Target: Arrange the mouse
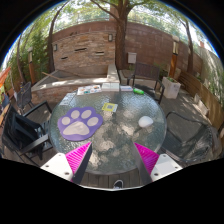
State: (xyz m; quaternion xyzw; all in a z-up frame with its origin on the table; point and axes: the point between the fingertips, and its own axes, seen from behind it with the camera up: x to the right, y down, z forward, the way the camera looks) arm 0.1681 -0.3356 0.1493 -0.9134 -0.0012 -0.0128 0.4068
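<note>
Gripper view, jaws wide open, empty, above glass table [115, 140], mouse [147, 121] beyond.

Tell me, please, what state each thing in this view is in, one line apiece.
gripper: open, nothing between its fingers, above the near part of the table.
mouse: white, resting on the table, beyond the fingers, not held.
mouse pad: purple, paw-shaped, lying flat on the table, nothing on it.
glass table: round, upright, carrying the mouse and the mouse pad.
</note>
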